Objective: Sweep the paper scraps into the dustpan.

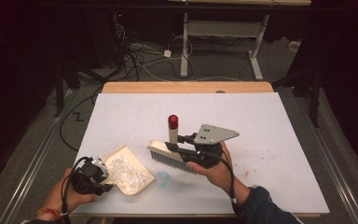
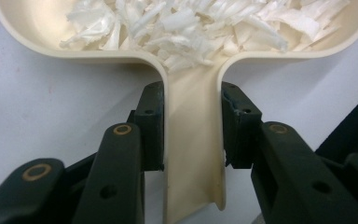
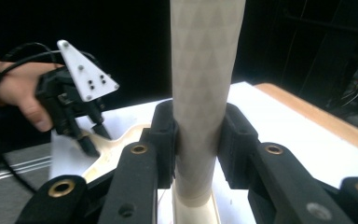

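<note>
High view: white table (image 1: 270, 121), wood edge at far side. L gripper (image 1: 103, 179) at near-left, held in person's left hand (image 1: 60, 196), clamped on handle of cream dustpan (image 1: 137, 179). Pan lies flat on table, full of white shreds (image 1: 126, 170). R gripper (image 1: 179, 145) near table centre, in right hand (image 1: 216, 170), grey plate on top. It grips the handle of a cream brush (image 1: 168, 156); bristles point down, just right of the pan, apart from it; handle w/ red tip stands up. Small pale-blue bit (image 1: 162, 178) on table between pan and right hand. Faint red specks at right.

L gripper view: L gripper (image 2: 192, 126) jaws closed partway, pads (image 2: 151, 126) pressing both sides of dustpan (image 2: 193, 154) handle. White shreds (image 2: 205, 23) heaped in pan bowl above.

R gripper view: R gripper (image 3: 196, 140) jaws closed around brush (image 3: 205, 70) handle, upright, pads tight on both sides. Farther off at left, L gripper (image 3: 91, 142) w/ left hand (image 3: 21, 95), jaw tips on dustpan (image 3: 116, 144) handle.
</note>
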{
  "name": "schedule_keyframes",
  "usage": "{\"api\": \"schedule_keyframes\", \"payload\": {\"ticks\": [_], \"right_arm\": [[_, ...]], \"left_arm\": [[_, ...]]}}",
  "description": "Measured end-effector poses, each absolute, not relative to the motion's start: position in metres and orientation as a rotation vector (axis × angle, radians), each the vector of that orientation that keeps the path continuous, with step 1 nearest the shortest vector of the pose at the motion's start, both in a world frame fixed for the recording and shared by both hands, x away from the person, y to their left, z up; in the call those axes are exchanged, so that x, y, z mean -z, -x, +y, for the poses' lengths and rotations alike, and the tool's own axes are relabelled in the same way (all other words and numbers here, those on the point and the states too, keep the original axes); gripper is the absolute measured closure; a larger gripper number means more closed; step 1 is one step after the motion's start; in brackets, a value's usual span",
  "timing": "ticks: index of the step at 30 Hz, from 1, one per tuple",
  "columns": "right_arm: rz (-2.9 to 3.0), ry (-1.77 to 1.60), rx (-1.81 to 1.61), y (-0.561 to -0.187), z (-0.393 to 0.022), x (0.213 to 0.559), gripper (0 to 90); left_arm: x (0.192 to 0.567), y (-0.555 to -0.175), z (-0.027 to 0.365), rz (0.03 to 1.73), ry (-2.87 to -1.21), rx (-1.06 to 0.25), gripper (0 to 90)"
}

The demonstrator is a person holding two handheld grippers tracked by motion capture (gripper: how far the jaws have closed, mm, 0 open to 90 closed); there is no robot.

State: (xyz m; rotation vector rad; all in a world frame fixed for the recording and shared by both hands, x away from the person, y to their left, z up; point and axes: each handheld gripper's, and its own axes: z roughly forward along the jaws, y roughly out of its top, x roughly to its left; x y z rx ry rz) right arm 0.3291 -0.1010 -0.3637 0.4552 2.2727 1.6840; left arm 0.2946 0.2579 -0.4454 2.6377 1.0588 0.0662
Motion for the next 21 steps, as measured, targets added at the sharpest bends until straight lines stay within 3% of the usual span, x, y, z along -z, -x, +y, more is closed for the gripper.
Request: {"api": "schedule_keyframes", "payload": {"ticks": [12,21], "right_arm": [[2.364,-0.507,-1.594,-0.300,-0.190,0.373,71.4],[2.451,-0.483,-1.532,-0.295,-0.187,0.390,71.4]], "left_arm": [[0.446,-0.292,0.249,1.050,-2.683,-0.093,63.3],[0.449,-0.294,0.239,1.023,-2.710,-0.098,63.4]]}}
